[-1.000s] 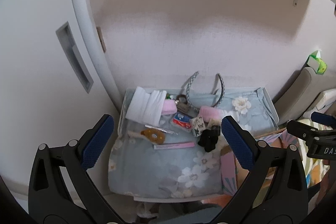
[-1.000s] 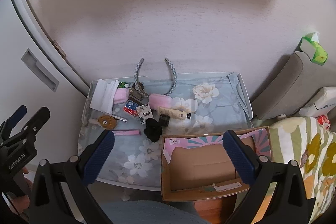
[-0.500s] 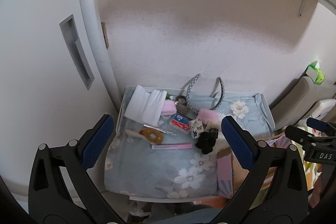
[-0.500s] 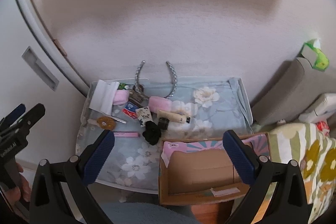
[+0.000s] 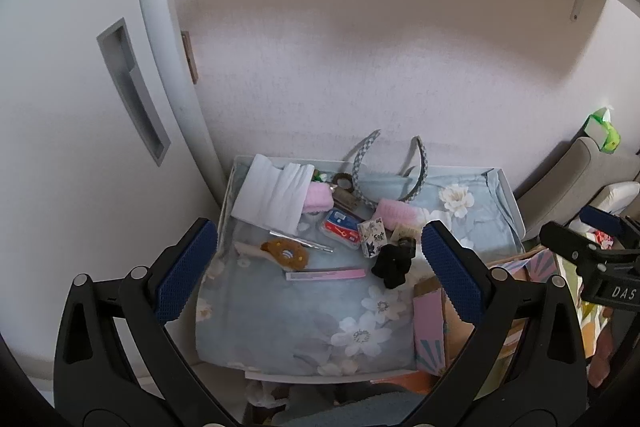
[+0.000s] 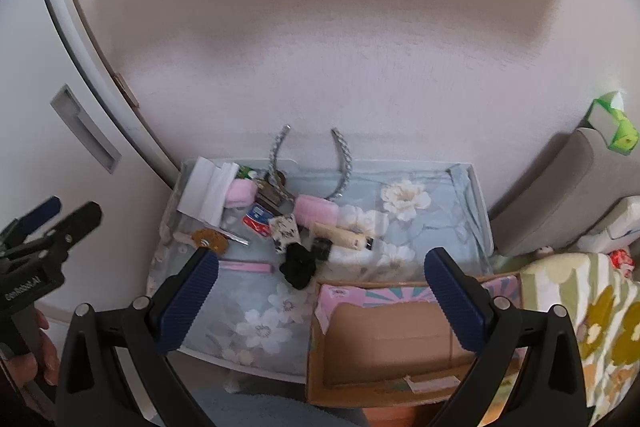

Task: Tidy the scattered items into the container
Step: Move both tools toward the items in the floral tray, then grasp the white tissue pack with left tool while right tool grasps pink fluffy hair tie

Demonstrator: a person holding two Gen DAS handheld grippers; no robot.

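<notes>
Small items lie scattered on a table with a pale blue floral cloth (image 5: pixel 280 311): white folded cloth (image 5: pixel 272 193), a black scrunchie (image 5: pixel 392 263), a pink nail file (image 5: pixel 326 274), a brown round brush (image 5: pixel 286 254), a pink roll (image 5: pixel 398 213) and a grey headband (image 5: pixel 416 167). An open cardboard box (image 6: pixel 396 339) with pink printed sides stands at the table's front right, empty inside. My left gripper (image 5: pixel 316 271) is open and empty, high above the table. My right gripper (image 6: pixel 320 301) is open and empty above the box's left edge.
A white sliding door (image 5: pixel 72 107) stands at the left and a wall behind the table. A grey cushion (image 6: pixel 560 187) with a green tissue pack (image 6: pixel 614 127) and a flower-print fabric (image 6: pixel 580 315) lie at the right.
Both grippers have risen and drawn back from the table, so the table and box look smaller and lower. Nothing on the table has moved.
</notes>
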